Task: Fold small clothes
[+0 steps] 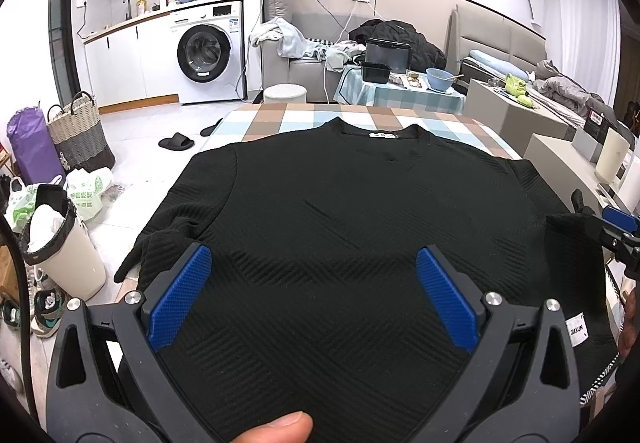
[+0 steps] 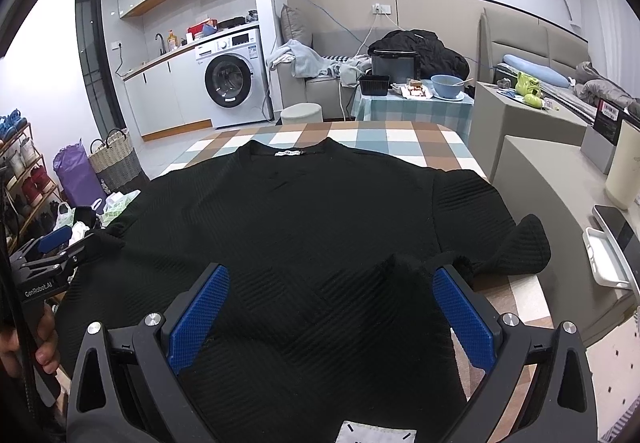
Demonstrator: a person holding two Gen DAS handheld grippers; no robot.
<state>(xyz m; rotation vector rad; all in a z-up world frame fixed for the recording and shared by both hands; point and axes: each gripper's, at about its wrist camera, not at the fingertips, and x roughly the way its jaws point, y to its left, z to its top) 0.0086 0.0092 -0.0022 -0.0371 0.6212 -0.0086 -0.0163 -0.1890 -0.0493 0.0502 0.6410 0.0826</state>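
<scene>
A black ribbed short-sleeved top [image 1: 340, 203] lies flat on a checked table [image 1: 280, 119], neckline at the far side. It also shows in the right wrist view [image 2: 304, 227]. My left gripper [image 1: 314, 259] is open over the hem's left part, blue pads wide apart with nothing between them. My right gripper [image 2: 330, 279] is open over the hem's right part, by the folded-up right sleeve [image 2: 516, 243]. Each gripper shows at the edge of the other's view: the right one [image 1: 616, 231] and the left one [image 2: 52, 255].
A white bin [image 1: 60, 255], bags and a woven basket [image 1: 80, 135] stand on the floor to the left. A grey ledge [image 2: 560, 203] with a phone and a white tray [image 2: 608, 255] runs along the right. A second table with a blue bowl [image 2: 448, 85] stands behind.
</scene>
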